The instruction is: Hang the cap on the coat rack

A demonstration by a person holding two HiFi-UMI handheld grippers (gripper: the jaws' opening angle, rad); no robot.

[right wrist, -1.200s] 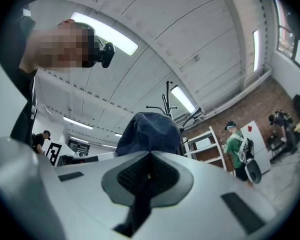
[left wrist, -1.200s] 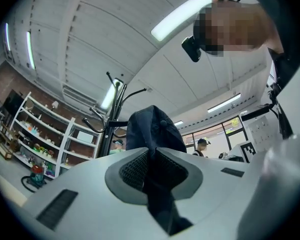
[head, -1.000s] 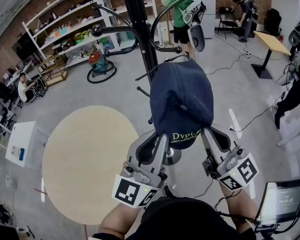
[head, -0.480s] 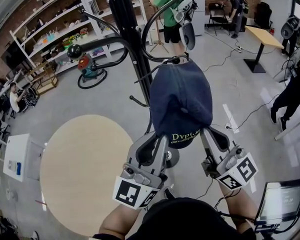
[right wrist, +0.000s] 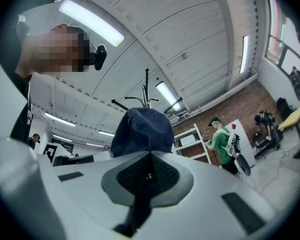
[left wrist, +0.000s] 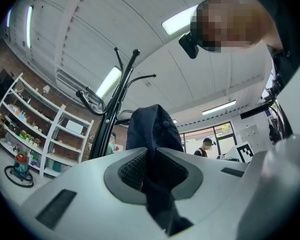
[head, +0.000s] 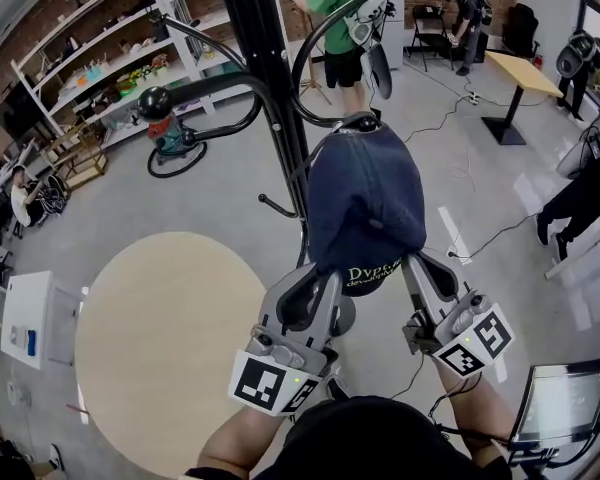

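Left gripper [head: 320, 286] and right gripper [head: 412, 268] are each clamped on the cap [head: 365, 198] rim. The crown stands ahead of my jaws, near a coat rack [head: 275, 78] hook [head: 360, 121]; contact unclear. My judgement: keep both sides level, seat crown over hook tip, then release.

Left tool [head: 330, 276] and right tool [head: 412, 266] clamped, tilted upward.

In the head view the cap [head: 366, 203] hides where it meets the coat rack [head: 268, 58], so whether it rests on a hook cannot be told. The rack's top is cut off by the upper edge. The cap's brim covers the fingertips of the left gripper [head: 330, 280] and the right gripper [head: 412, 266].
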